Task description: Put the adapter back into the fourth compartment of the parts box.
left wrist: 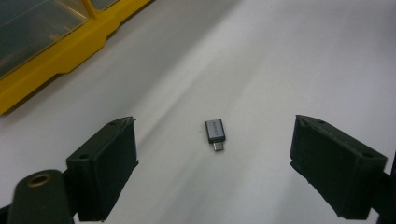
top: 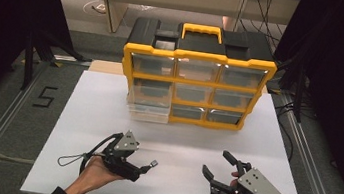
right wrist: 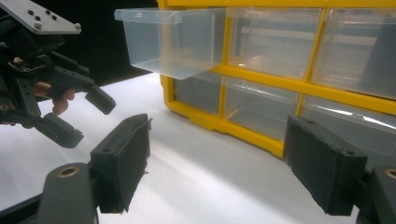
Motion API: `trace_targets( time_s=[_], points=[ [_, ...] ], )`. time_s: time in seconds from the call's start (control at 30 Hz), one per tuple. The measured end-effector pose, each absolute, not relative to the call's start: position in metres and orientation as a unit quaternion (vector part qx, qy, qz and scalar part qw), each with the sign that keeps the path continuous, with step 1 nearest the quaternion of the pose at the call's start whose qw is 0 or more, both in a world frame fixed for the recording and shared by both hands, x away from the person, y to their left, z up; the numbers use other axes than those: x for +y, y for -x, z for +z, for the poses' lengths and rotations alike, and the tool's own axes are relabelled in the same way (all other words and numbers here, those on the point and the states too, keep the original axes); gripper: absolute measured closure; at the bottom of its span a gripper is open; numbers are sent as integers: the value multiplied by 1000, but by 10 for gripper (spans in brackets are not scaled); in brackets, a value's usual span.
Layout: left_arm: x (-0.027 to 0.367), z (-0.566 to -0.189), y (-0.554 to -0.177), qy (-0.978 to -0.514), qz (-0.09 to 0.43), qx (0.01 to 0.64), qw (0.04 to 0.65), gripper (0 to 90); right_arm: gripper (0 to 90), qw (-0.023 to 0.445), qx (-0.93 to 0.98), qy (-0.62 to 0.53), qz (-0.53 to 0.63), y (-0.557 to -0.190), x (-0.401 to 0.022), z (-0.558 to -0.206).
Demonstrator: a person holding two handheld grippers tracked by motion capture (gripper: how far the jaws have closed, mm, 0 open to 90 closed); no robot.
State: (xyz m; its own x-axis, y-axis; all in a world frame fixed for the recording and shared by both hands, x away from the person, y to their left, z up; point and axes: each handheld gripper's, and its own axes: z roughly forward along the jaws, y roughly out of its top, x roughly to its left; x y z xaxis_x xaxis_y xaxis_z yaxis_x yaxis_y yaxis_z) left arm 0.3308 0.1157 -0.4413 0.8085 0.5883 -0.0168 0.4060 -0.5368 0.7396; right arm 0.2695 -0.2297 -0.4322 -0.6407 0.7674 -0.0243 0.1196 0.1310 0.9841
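Left gripper [top: 146,168], held in the person's left hand [top: 95,176] at the near left of the white table [top: 96,117]: jaws spread wide, nothing pinched between them. In the left gripper view [left wrist: 215,158] the two black pads stand well apart on either side of a small grey USB adapter [left wrist: 215,135], which lies flat on the table in the gap ahead of the jaws, touching neither pad, its metal plug end towards the camera. In the high view the adapter [top: 153,163] lies just beyond the jaw tips, to the right of the left gripper and near the front edge of the table.

Right gripper [top: 218,166], held at the near right of the table: jaws likewise spread, with nothing between the pads; the right gripper view [right wrist: 217,172] shows bare table between them. It is well apart from the adapter.

Yellow-and-black drawer organiser [top: 200,55], standing at the far middle of the table, with a yellow carry handle on top and three rows of clear plastic drawers. One clear drawer [top: 148,109] at the lower left of the high view is pulled out from the frame; in the right gripper view a pulled-out drawer [right wrist: 173,39] juts from the left column towards the left gripper, and it looks empty.
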Motion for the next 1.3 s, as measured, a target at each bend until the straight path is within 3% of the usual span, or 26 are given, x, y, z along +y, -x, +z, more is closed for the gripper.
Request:
trace_targets(
  time_s=[0.47,1.3],
  points=[
    [98,-448,-343,-889,101,282,347,185,240,280,698,-317,578,-270,-230,-432],
    [70,-455,-355,-920,105,241,291,403,241,279,698,-317,578,-269,-230,-432]
  ],
)
